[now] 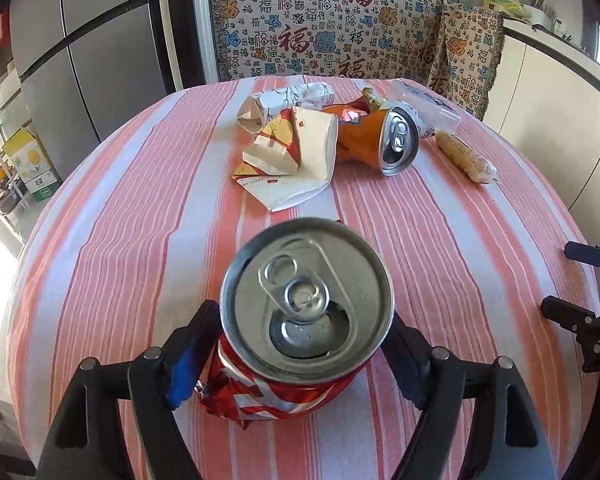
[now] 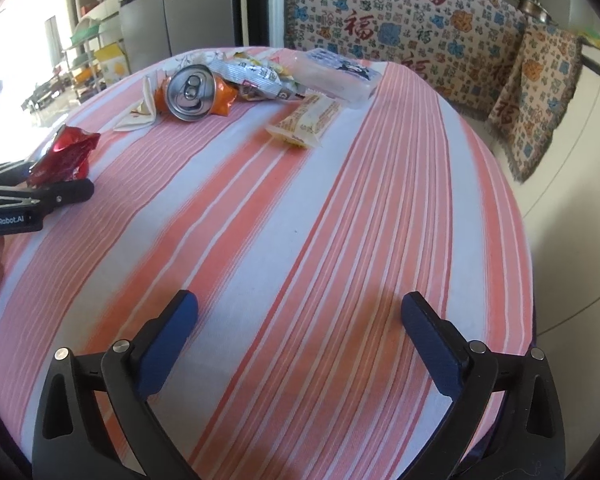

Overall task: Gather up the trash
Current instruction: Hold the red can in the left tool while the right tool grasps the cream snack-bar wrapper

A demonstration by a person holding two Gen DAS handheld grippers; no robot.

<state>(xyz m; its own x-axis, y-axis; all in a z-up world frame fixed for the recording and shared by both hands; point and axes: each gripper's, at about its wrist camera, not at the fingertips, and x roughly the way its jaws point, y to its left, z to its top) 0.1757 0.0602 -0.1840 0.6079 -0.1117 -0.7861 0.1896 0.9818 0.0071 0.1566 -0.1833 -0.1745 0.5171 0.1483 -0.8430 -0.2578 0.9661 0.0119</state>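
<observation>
The left tongs (image 1: 306,344) bracket a crushed red soda can (image 1: 306,300), which stands top-up between their blue pads near the front of the striped desk (image 1: 120,220). The jaws stand wide, and whether either pad truly presses the crumpled wall I cannot tell: the left pad lies against the dented red skin, while the right one is hidden behind the can's rim. From the right wrist view the same can (image 2: 62,154) shows as a mangled red lump sitting at the tips of those tongs.

If the can is being taken up, the pads should close on the lower, crushed part, squarely from both sides, since the slick rounded top would likely squirt out. A dented can gives way, so a firm, steady squeeze is called for, then a straight lift.

The right tongs (image 2: 300,340) gape empty over bare cloth. The remaining litter lies in a heap at the far side: an orange can (image 1: 374,140), a folded paper carton (image 1: 292,152), and a yellow snack wrapper (image 2: 304,120).
</observation>
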